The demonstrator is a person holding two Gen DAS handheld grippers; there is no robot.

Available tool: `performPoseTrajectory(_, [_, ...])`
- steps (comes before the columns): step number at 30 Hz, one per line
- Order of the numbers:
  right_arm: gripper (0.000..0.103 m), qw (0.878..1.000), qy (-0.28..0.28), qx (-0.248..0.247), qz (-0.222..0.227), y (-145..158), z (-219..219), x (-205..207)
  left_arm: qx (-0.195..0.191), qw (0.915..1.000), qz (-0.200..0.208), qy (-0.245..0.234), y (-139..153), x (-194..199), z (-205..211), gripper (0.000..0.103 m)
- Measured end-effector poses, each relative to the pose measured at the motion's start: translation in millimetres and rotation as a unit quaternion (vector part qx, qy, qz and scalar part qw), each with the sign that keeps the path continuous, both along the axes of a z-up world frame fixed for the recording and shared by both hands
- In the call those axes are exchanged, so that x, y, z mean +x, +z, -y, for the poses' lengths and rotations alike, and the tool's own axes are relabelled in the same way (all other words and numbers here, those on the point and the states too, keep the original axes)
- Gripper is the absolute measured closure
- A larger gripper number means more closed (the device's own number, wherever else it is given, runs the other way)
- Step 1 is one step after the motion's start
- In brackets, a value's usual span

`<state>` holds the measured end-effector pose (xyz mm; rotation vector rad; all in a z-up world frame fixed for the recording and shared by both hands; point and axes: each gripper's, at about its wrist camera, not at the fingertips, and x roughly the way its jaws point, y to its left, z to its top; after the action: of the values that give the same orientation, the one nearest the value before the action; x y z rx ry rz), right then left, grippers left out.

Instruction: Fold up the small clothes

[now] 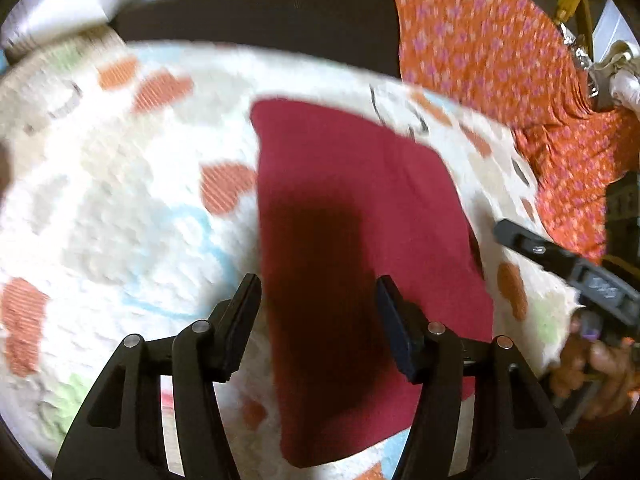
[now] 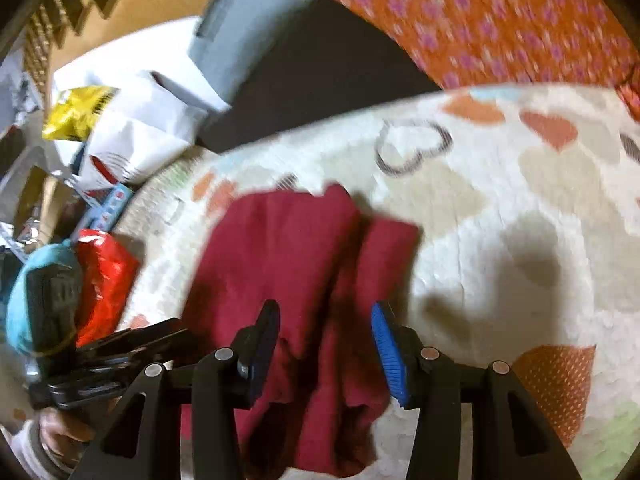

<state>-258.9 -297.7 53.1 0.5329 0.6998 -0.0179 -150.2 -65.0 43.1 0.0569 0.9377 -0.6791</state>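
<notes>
Lying flat on a cream blanket [image 1: 100, 208] printed with orange hearts, the dark red garment [image 1: 352, 216] fills the middle of the left wrist view as a folded oblong, its long axis running from the upper middle of the frame down to the lower middle, one short end toward the top. The left claw [image 1: 316, 312] hangs above its lower half with the jaws apart and nothing gripped between them; they cast a dark shadow on the cloth. At the right edge of that view the right claw [image 1: 516, 236] reaches in, a hand [image 1: 596, 364] below it. In the right wrist view the dark red garment [image 2: 296, 280] lies more rumpled, with a lengthwise crease, running from the middle of the frame down to the bottom edge. The right claw [image 2: 324, 344] stands released over it, blue pads [image 2: 390, 360] clear of the cloth. An orange flowered cloth [image 2: 500, 20] lies in the upper right, bags and boxes [image 2: 132, 128] at the upper left. Both views are blurred.
</notes>
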Motion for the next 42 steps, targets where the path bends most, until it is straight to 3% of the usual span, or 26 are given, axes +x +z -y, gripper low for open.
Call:
performPoseTrajectory(5, [0.061,0.999,0.042,-0.018,0.017,16.7,-30.2,21.8,0.014,0.9996,0.022,0.008,-3.5,4.6,7.5,0.044])
performPoseTrajectory(12, [0.074,0.995,0.029,-0.081,-0.052,-19.8,-38.6,78.1,0.029,0.9994,0.02,0.006,-17.3,12.3,16.0,0.043])
performPoseTrajectory(17, [0.074,0.995,0.027,-0.079,-0.056,-21.6,-32.8,84.5,0.031,0.9993,0.018,0.005,-21.7,17.2,23.2,0.04])
performPoseTrajectory(25, [0.074,0.993,0.063,-0.091,-0.046,-1.2,-53.0,36.8,0.036,0.999,0.026,0.005,-20.9,13.4,25.1,0.04])
performPoseTrajectory(27, [0.074,0.992,0.071,-0.094,-0.051,-7.3,-60.1,27.3,0.037,0.9989,0.029,0.005,-21.1,12.7,24.6,0.04])
performPoseTrajectory(30, [0.072,0.984,0.064,-0.139,-0.093,-36.2,-67.0,23.1,0.035,0.9989,0.031,-0.001,-21.8,11.2,25.3,0.04])
performPoseTrajectory(35, [0.071,0.993,0.048,-0.079,-0.075,-31.3,-53.8,12.5,0.054,0.9961,0.07,0.0,-19.0,0.7,26.8,0.04])
performPoseTrajectory(42, [0.069,0.994,0.009,-0.105,-0.015,7.3,-61.3,-12.2,0.049,0.9927,0.109,0.009,-5.7,-9.6,21.6,0.04])
